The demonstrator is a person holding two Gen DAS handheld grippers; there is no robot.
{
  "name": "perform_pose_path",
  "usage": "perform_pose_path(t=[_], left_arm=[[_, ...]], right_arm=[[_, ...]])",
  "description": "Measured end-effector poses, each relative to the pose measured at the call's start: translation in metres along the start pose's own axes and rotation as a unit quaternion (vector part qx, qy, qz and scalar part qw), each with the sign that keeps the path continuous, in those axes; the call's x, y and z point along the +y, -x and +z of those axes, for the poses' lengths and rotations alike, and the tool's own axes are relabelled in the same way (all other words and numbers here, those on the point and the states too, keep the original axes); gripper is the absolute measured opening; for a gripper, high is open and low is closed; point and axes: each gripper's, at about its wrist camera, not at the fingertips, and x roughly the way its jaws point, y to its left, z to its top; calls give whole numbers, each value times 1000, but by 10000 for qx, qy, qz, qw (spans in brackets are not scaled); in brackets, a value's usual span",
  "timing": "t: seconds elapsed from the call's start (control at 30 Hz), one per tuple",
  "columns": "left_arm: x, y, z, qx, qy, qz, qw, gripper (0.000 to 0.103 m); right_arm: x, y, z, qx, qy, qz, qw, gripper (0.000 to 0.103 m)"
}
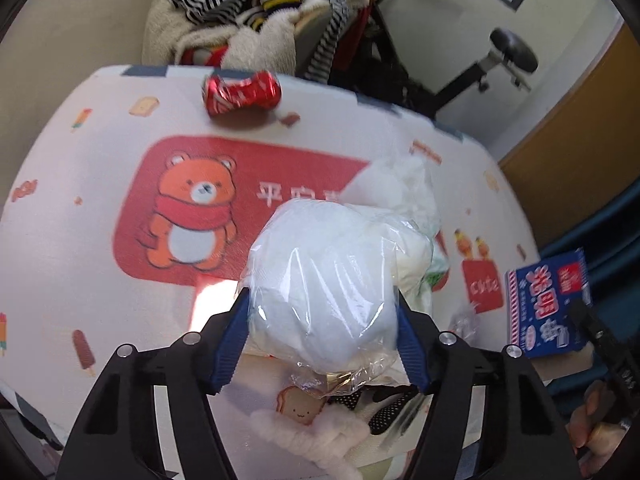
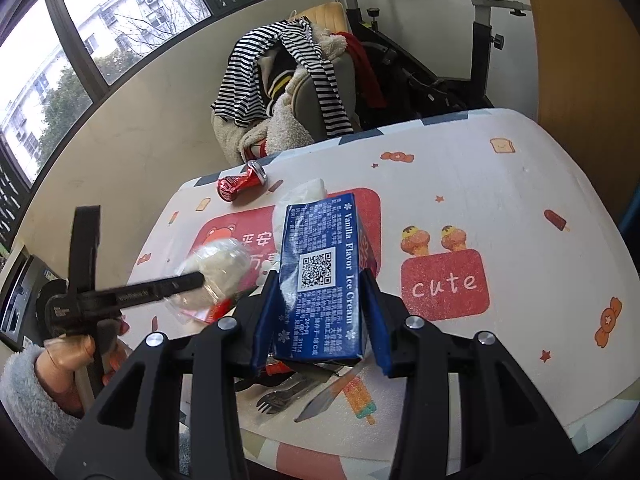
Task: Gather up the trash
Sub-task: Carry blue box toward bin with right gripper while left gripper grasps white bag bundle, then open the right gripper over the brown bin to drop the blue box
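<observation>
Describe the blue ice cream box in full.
The blue ice cream box is a cardboard carton with white print: a QR code, dense small text and "Vanilla Flavor Ice Cream" along one edge; its other face shows large white characters and red-white striped trim. It looks intact. The right gripper clamps it between blue pads by its lower half, tilted and raised above the table, over a fork and knife.

My surface [image 2: 480,184] wears a white cloth w/ cartoon prints: red bear panel, lollies, toast. Behind it, a beige padded chair [image 2: 316,80] heaped w/ striped and fleecy clothes. Black exercise bike [image 2: 480,40] stands beside it, against a plain cream wall [image 2: 160,112]. Big dark-framed windows [image 2: 80,40] on my left, daylight, flats and trees outside. Wooden panel [image 2: 580,60] on the right.
</observation>
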Motion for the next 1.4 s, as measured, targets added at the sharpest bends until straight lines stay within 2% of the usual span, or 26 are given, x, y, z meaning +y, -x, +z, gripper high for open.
perform_pose_path(t=[0.17, 0.33, 0.63, 0.9, 1.07, 1.23, 1.4], left_arm=[[-6, 38, -8, -345, -300, -93, 9989, 65], [-15, 68, -30, -561, -641, 51, 9964, 65], [-8, 113, -84, -867, -541, 73, 9947, 65], [4, 141, -139, -985, -462, -22, 9941, 65], [13, 145, -167, -873, -419, -56, 9953, 65], [18, 146, -188, -815, -444, -3, 9957, 65], [22, 146, -199, -822, -354, -21, 9960, 65]], right_arm=[[6, 11, -5, 1, 19, 86, 10000, 42], [13, 22, -13, -9, 12, 162, 9999, 42], [25, 44, -37, 77, 177, 257, 9995, 42], [36, 59, -82, 251, 428, 609, 9969, 42], [41, 55, -120, 774, 490, 914, 9916, 42], [54, 35, -155, 1456, 450, 1284, 9799, 42], [73, 18, -179, 1891, 642, 1311, 9710, 43]])
